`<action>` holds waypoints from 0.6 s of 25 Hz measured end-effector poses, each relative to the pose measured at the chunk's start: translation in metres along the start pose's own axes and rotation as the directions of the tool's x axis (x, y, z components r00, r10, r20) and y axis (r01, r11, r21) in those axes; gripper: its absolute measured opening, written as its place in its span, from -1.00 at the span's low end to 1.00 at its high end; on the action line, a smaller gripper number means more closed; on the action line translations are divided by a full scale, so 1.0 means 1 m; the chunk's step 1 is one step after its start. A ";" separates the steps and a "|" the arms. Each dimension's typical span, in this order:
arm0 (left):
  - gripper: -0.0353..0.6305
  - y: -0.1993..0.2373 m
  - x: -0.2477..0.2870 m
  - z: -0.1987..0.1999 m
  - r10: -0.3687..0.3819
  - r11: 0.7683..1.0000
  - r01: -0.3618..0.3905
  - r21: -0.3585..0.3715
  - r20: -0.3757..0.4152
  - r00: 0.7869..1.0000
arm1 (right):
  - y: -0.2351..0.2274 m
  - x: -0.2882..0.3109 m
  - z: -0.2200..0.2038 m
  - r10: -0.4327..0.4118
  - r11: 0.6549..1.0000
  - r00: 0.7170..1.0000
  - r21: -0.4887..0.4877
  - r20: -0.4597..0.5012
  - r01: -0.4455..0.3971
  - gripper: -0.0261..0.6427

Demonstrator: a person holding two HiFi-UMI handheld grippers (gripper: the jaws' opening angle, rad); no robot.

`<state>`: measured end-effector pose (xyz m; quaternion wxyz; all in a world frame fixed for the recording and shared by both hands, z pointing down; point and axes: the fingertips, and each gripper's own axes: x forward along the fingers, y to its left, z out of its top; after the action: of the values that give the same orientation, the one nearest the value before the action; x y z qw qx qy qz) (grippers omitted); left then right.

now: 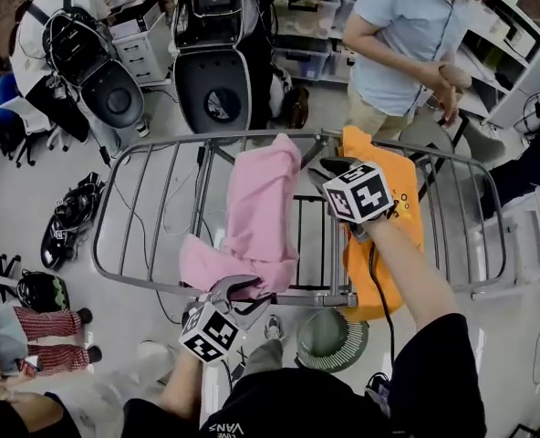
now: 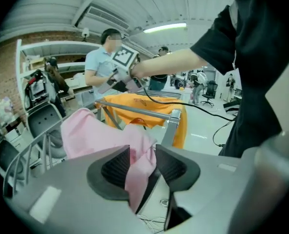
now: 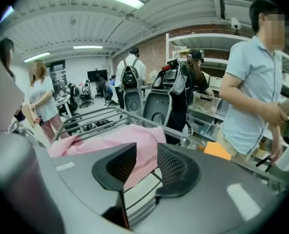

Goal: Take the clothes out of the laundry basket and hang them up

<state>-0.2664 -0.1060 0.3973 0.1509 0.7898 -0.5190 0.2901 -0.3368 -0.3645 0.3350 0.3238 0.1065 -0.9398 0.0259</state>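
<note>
Dark ribbed fingers of the left gripper [image 2: 142, 152] stand partly apart, and a fold of the pink cotton garment [image 2: 95, 135] hangs down through the gap, lying against one pad without being squeezed. From the head view this left gripper [image 1: 238, 290] sits at the near rail of the grey metal folding drying rack [image 1: 335, 254], right at the lower edge of the pink garment [image 1: 261, 208], which is draped across the rack's bars from the far rail to the near one.

Over at the right gripper [image 3: 146, 152] the fingers are likewise partly apart with nothing pinched; the pink garment [image 3: 134, 140] shows beyond and below the gap. In the head view the right gripper [image 1: 329, 170] hovers above the far side of the rack, between the pink garment and the orange fabric garment [image 1: 407, 208] that hangs over the rack just to its right.

Under the rack's near edge a round green mesh basket [image 1: 332, 336] rests on the floor. Beyond the rack stands a person in a light blue shirt [image 1: 407, 35].
</note>
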 end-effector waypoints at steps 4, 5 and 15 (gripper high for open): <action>-0.43 0.001 -0.023 -0.003 0.175 0.984 -0.173 -0.044 0.060 0.983 | 0.045 -0.055 -0.008 0.070 0.998 0.994 -0.007 0.089 -0.069 -0.56; -0.42 0.001 -0.033 -0.007 0.213 0.976 -0.210 -0.050 0.074 0.974 | 0.062 -0.069 -0.011 0.081 0.997 0.990 -0.006 0.112 -0.081 -0.56; -0.39 -0.033 -0.087 0.009 0.411 0.912 -0.403 -0.077 0.156 0.898 | 0.140 -0.180 -0.066 0.095 0.991 0.959 0.066 0.267 -0.117 -0.56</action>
<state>-0.2589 -0.0331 0.3385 0.0593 0.6821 -0.6895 0.2362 -0.1891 -0.1868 0.2793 0.1898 0.0716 -0.9769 0.0669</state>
